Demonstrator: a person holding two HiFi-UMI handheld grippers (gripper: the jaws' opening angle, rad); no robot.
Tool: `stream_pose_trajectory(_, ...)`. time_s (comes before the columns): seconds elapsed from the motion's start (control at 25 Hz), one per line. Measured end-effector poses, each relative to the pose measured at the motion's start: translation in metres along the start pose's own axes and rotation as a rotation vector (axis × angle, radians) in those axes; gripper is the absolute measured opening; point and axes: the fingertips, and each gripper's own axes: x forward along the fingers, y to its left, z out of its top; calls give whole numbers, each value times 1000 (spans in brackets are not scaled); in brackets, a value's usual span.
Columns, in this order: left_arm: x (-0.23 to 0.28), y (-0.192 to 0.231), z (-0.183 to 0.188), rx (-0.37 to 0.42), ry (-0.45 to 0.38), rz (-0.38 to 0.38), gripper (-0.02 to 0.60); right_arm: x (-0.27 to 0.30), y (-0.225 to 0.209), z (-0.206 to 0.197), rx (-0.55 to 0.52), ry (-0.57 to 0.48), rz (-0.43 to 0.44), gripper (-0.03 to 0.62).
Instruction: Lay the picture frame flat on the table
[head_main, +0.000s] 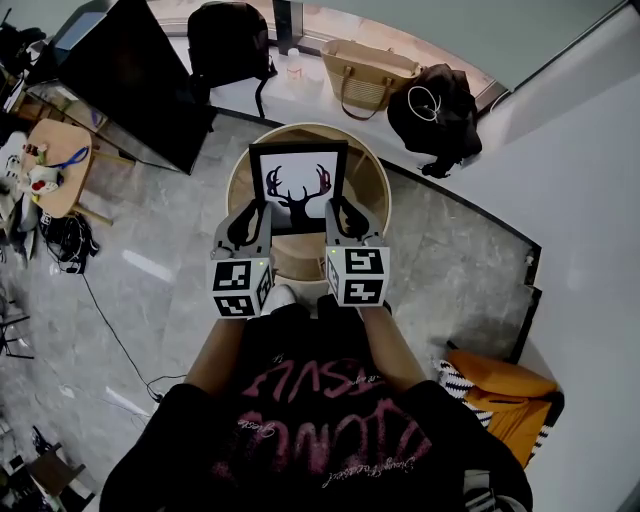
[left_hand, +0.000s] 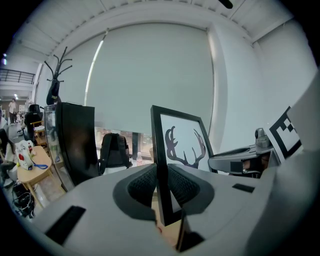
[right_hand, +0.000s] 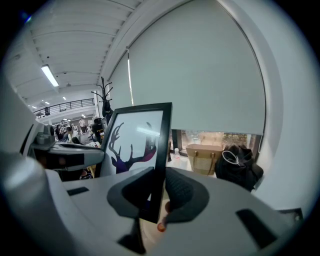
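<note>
Left hand-held gripper and right hand-held gripper pinch opposite picture frame edges.

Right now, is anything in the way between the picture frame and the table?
Nothing visible is. The left gripper and right gripper are shut on the picture frame's side edges, holding it upright over the round table, whose visible wood is bare.

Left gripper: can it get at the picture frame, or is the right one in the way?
Yes, apparently: the left gripper has its fingers shut on the picture frame, at its left edge. The right gripper holds the opposite edge, clear of it.
</note>
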Motion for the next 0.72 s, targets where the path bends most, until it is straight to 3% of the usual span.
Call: stream_pose_trajectory(0.72, 25, -8, -23, -21, 95, 13, 72, 22, -20, -22, 20, 82, 34, 80)
